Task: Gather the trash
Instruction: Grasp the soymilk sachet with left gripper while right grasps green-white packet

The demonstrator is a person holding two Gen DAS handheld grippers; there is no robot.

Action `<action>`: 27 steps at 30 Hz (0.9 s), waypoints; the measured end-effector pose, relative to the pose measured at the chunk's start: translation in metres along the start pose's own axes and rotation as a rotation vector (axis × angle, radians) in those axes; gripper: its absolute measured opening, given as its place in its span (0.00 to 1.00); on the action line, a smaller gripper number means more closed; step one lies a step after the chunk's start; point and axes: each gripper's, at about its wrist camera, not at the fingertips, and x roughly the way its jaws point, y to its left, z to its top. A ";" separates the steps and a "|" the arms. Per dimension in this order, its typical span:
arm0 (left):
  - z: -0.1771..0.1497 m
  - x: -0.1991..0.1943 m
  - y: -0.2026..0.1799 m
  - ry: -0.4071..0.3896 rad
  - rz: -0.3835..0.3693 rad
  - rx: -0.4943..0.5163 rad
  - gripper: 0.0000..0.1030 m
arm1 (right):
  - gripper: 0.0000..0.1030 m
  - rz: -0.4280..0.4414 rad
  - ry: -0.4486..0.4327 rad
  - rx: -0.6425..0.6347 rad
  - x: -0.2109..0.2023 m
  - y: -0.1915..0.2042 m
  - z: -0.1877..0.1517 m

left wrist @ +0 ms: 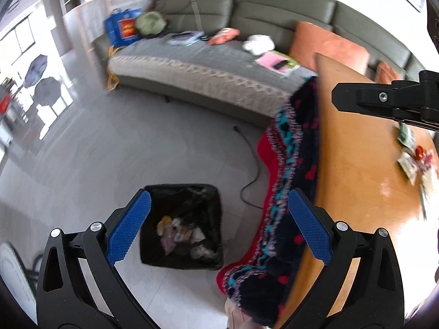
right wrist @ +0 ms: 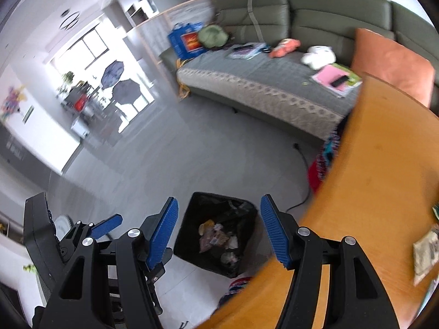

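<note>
Both our left hand-held gripper (left wrist: 219, 224) and right hand-held gripper (right wrist: 219, 230) gape empty above the bin (left wrist: 181, 224); wrappers (left wrist: 414, 159) remaining on the bench (left wrist: 356, 164) could slide off when grabbed.

The wrappers (left wrist: 414, 161) at the right of the left wrist view are smeared by blur, their print unreadable; the wrapper (right wrist: 425, 252) at the right edge of the right wrist view is cut off; the bin's contents (right wrist: 216, 240) are too small to name; the patterned blanket (right wrist: 325, 153) is mostly hidden behind the table (right wrist: 370, 178); the balcony clutter (right wrist: 79, 101) at upper left is blurred.
</note>
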 end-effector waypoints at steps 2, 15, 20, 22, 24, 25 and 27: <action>0.003 0.001 -0.019 -0.004 -0.028 0.031 0.94 | 0.62 -0.023 -0.018 0.033 -0.014 -0.022 -0.004; 0.025 0.014 -0.176 -0.002 -0.220 0.285 0.94 | 0.67 -0.246 -0.104 0.325 -0.097 -0.201 -0.037; 0.029 0.022 -0.225 0.004 -0.275 0.374 0.94 | 0.68 -0.322 -0.083 0.435 -0.107 -0.266 -0.040; 0.032 0.026 -0.244 0.011 -0.292 0.412 0.94 | 0.68 -0.334 -0.070 0.474 -0.108 -0.286 -0.043; 0.036 0.031 -0.259 0.021 -0.313 0.447 0.94 | 0.68 -0.343 -0.055 0.522 -0.106 -0.313 -0.043; 0.037 0.034 -0.265 0.025 -0.320 0.462 0.94 | 0.68 -0.345 -0.042 0.542 -0.103 -0.324 -0.043; 0.038 0.040 -0.276 0.035 -0.333 0.495 0.94 | 0.68 -0.350 -0.016 0.570 -0.095 -0.341 -0.043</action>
